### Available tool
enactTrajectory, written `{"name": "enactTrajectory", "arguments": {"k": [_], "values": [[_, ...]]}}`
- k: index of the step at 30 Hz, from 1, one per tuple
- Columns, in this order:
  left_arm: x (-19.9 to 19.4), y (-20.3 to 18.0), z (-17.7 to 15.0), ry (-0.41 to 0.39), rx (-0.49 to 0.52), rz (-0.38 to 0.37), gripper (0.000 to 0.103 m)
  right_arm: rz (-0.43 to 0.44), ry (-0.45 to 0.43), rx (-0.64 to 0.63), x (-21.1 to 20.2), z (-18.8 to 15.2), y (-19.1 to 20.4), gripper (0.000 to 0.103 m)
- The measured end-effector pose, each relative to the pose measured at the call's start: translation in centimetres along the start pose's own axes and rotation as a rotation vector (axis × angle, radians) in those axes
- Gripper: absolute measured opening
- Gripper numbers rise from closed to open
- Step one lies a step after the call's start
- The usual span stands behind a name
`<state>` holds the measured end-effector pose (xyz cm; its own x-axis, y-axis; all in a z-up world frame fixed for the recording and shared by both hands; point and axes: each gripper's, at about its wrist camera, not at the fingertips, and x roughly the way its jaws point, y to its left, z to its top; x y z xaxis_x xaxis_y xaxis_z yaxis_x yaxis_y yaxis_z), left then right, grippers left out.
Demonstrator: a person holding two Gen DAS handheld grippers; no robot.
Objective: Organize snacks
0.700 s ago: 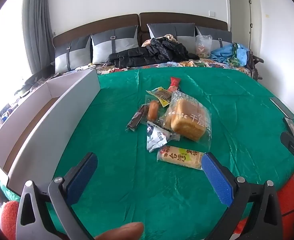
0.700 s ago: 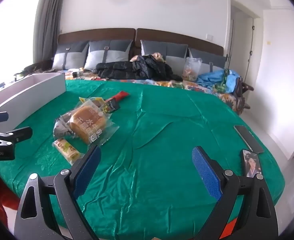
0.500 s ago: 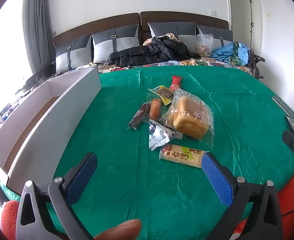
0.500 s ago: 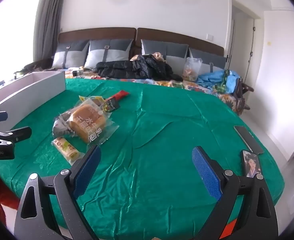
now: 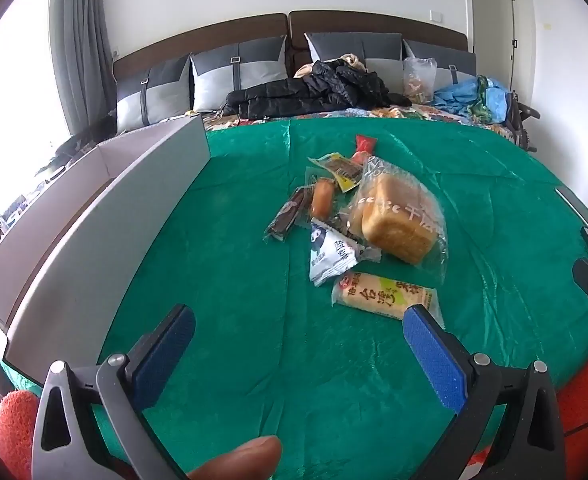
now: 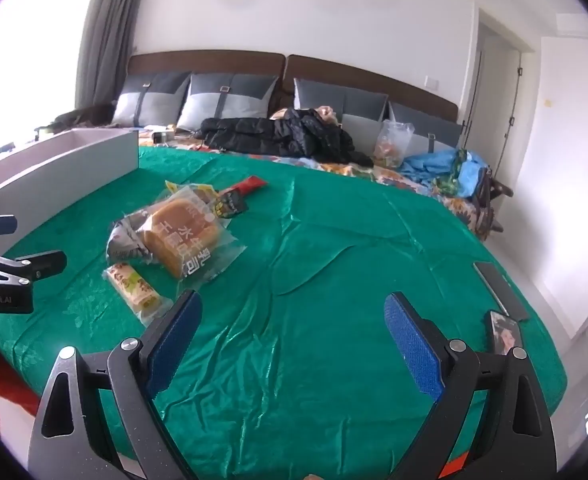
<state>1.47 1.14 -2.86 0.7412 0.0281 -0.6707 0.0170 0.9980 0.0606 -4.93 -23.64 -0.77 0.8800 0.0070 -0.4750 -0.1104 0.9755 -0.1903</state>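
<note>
Bedroom, green cover (image 5: pixel 230 320) over bed.
Left wrist view: left gripper (image 5: pixel 298 328) spread wide, nothing btwn fingers. Snack pile mid-cover: bagged bread (image 5: pixel 398 220), rice-cracker pack (image 5: pixel 386 294) nearest, just ahead of right finger. Grey box (image 5: pixel 106 224) at left.
Right wrist view: right gripper (image 6: pixel 292 316) spread wide, empty. Snacks left of it; two phones (image 6: pixel 504 312) at right edge.

You have one bread loaf (image 5: pixel 398 220), one yellow cake bar (image 5: pixel 386 295), one white packet (image 5: pixel 330 254), one sausage (image 5: pixel 321 199), one brown bar (image 5: pixel 288 216), one red stick (image 5: pixel 364 145), one box (image 5: pixel 94 216), two phones (image 6: pixel 502 288).
</note>
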Motion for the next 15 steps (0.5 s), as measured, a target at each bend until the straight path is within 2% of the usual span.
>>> {"name": "enactTrajectory", "arguments": {"k": [15], "values": [[0.26,0.69,-0.11,0.023,-0.018,0.009,0.103,0.01,0.012,-0.038,0.79,-0.39,0.92,0.094]]}}
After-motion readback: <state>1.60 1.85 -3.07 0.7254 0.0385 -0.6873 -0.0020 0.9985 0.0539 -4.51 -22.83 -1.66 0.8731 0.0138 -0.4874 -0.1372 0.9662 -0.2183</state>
